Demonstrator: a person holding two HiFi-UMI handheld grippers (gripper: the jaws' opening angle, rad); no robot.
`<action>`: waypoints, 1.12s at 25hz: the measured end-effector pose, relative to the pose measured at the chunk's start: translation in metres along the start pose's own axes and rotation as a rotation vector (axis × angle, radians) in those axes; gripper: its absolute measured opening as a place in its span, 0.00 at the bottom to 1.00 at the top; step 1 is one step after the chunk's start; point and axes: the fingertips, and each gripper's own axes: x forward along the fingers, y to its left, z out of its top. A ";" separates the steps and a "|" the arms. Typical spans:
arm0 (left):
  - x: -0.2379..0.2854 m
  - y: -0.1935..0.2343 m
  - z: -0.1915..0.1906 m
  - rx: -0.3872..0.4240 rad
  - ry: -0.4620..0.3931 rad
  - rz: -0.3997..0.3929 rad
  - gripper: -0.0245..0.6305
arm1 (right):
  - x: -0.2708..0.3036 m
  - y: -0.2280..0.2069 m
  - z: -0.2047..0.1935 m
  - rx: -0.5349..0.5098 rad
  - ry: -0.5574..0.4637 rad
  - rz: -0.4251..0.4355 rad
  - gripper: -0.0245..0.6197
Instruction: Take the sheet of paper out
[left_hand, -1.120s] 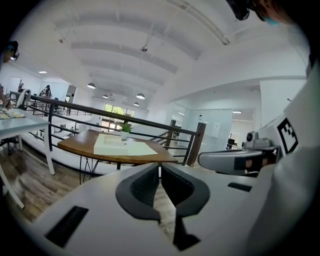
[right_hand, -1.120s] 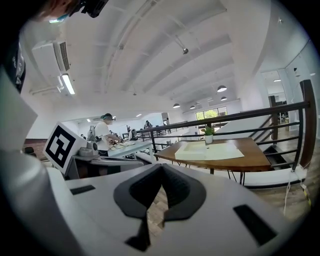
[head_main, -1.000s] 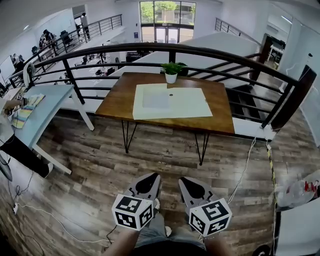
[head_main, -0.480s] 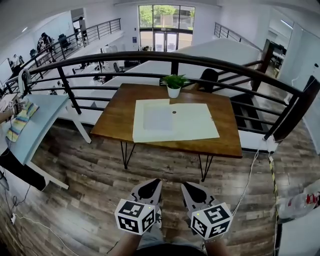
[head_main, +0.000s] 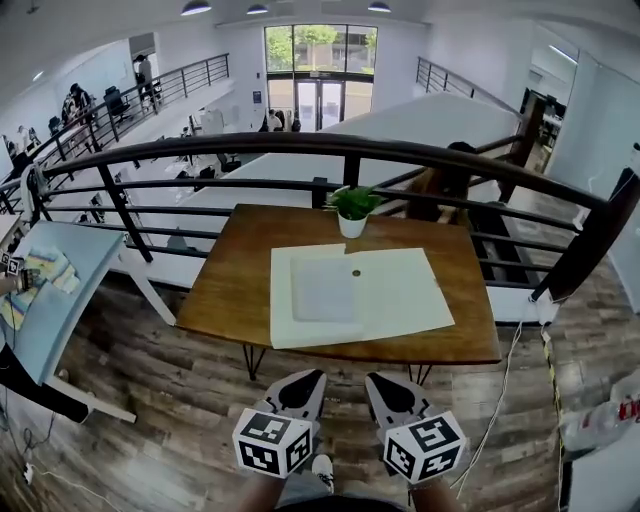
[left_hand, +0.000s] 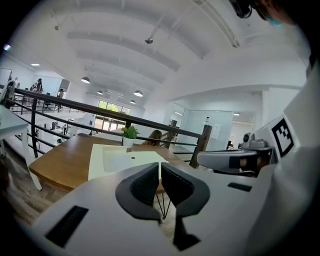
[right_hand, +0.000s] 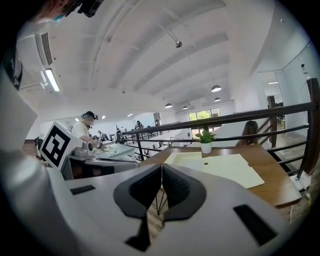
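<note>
"Curving across the whole scene, a dark railing (head_main: 350, 150) is filling the background. What is standing in front of it?"

"A wooden worktop (head_main: 230, 290) is standing just inside the rail, over a plank floor (head_main: 180, 400)."

"And what is lying on it?"

"A cream mat (head_main: 410, 295) is covering most of the middle. The sheet of paper (head_main: 322, 288), a paler rectangle, is lying flat on the mat's left half, with its edges sitting inside the mat's edges."

"Where is the person holding the tools?"

"Both are hanging low at the near edge of the head view, side by side. They are pointing toward the worktop and staying well short of it, touching nothing on it. The left tongs (head_main: 306, 380) are pressing together with nothing between them, the dark pads meeting in the left gripper view. The right tongs (head_main: 380, 382) are clenching in the same way, on nothing at all."

"Is anything smaller showing?"

"A potted plant (head_main: 351, 208) in a white pot is sitting near the far edge of the worktop, just beyond the mat. A small dark dot (head_main: 356, 272) is resting on the mat, just right of the paper's far corner."
</note>
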 end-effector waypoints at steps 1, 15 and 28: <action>0.005 0.005 0.002 0.000 0.004 -0.005 0.08 | 0.006 -0.002 0.002 0.002 0.001 -0.005 0.08; 0.054 0.069 0.014 -0.034 0.037 0.010 0.08 | 0.085 -0.036 0.005 0.021 0.051 -0.011 0.08; 0.130 0.125 0.035 -0.071 0.087 0.072 0.08 | 0.173 -0.103 0.029 0.019 0.112 0.035 0.08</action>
